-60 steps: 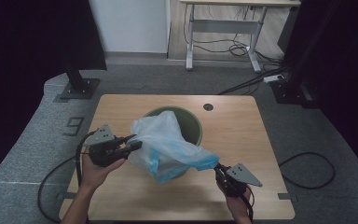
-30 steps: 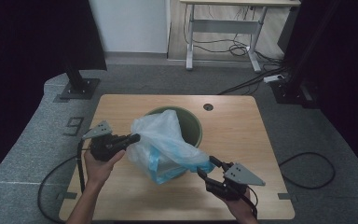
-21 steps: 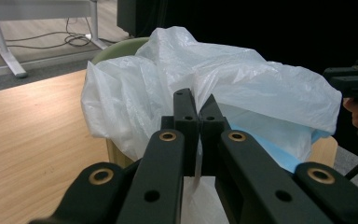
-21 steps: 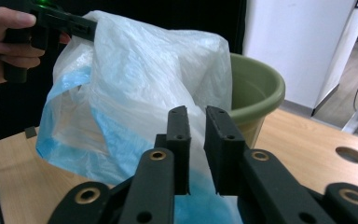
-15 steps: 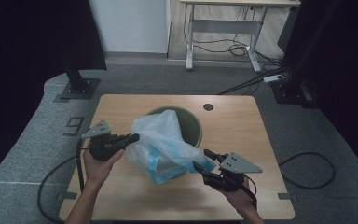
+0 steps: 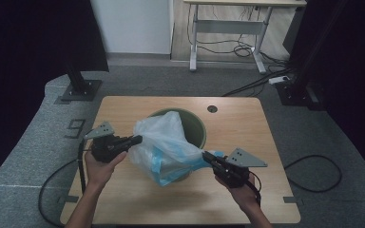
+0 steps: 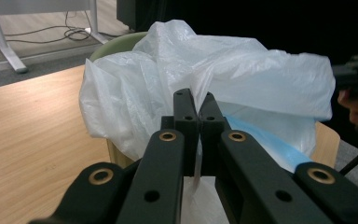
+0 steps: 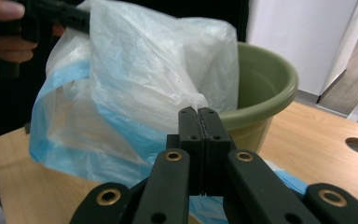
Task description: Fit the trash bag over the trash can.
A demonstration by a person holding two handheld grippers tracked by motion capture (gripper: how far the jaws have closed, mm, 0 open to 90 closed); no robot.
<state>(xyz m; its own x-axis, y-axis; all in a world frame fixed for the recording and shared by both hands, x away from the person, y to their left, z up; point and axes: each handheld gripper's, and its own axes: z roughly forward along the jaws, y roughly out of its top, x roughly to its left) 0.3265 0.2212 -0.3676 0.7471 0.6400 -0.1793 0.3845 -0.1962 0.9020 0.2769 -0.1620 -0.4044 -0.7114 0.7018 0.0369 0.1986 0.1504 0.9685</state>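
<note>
Two grippers hold one plastic bag (image 6: 168, 145). The left gripper (image 6: 137, 139) is clenched on its left edge; the right gripper (image 6: 206, 155) has just closed on its right edge. Behind stands one green bucket (image 6: 195, 126), mid-table, with bare table (image 6: 247, 121) around it.

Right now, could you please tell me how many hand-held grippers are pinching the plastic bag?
2. The left hand-held gripper pinches the plastic bag at its left edge, and the right hand-held gripper pinches its right edge, over the green bucket.
</note>
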